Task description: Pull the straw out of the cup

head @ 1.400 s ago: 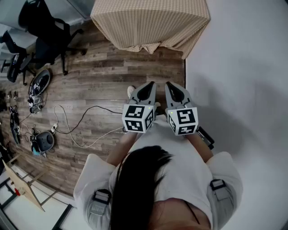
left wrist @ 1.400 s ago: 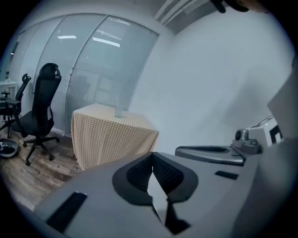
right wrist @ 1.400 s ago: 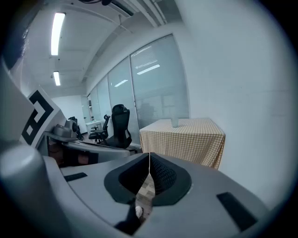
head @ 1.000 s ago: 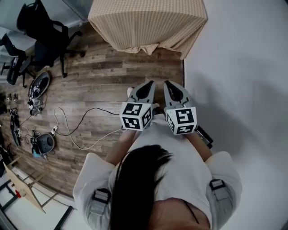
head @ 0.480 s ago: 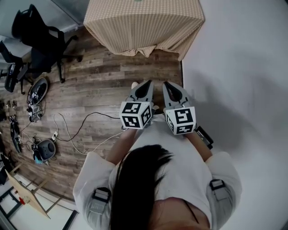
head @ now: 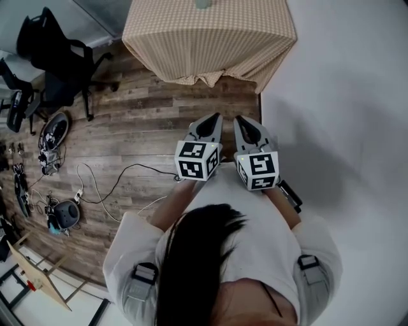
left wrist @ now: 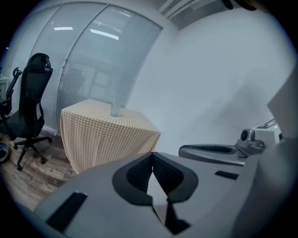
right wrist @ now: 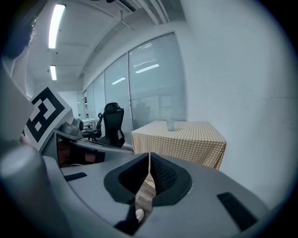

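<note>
A small clear cup (head: 203,3) stands on a table draped in a tan checked cloth (head: 210,38), at the top edge of the head view. The same cup (left wrist: 116,110) shows far ahead in the left gripper view, and the cup (right wrist: 171,124) is just as distant in the right gripper view. The straw is too small to make out. My left gripper (head: 210,121) and right gripper (head: 245,121) are held side by side in front of the person's chest, pointing at the table. Both are shut and empty, well short of it.
A white wall (head: 344,95) runs along the right. Black office chairs (head: 60,51) stand at the left. Cables (head: 108,181) and small devices (head: 60,213) lie on the wood floor. A glass partition (left wrist: 93,60) is behind the table.
The table has come further into the head view as the person moves toward it. Both grippers stay shut and side by side.
</note>
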